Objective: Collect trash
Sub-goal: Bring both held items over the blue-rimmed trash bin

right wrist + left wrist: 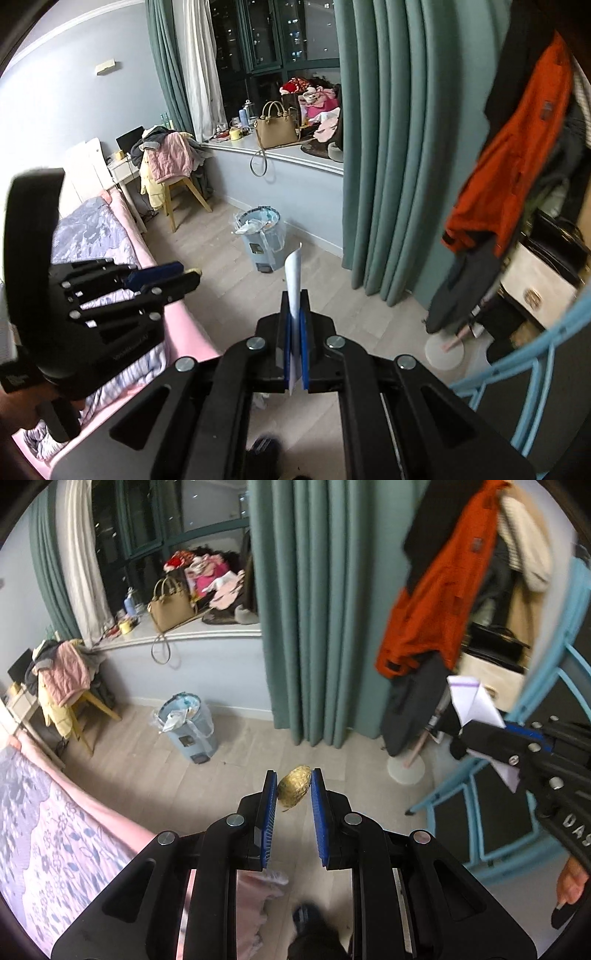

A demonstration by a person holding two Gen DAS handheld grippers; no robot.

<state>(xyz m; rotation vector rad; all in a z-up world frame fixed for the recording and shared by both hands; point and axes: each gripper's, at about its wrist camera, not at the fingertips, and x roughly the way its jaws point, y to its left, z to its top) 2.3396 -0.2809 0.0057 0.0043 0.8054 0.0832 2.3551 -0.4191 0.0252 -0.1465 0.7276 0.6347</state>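
Observation:
My left gripper (294,781) is shut on a crumpled gold foil ball (293,785), pinched between its blue pads above the wooden floor. My right gripper (294,297) is shut on a folded white paper (294,280) that sticks up past its tips. In the left wrist view the right gripper (461,734) shows at the right edge with the white paper (471,701) in it. In the right wrist view the left gripper (192,277) appears at the left over the bed. A light blue trash bin (188,727) (263,236) lined with a plastic bag and holding trash stands on the floor under the window sill.
A bed with a pink and purple cover (55,834) lies on the left. A yellow chair piled with clothes (70,686) stands beyond it. Teal curtains (321,609), a coat rack with an orange jacket (436,602) and a light blue metal frame (461,797) are on the right. The person's foot (306,915) is below.

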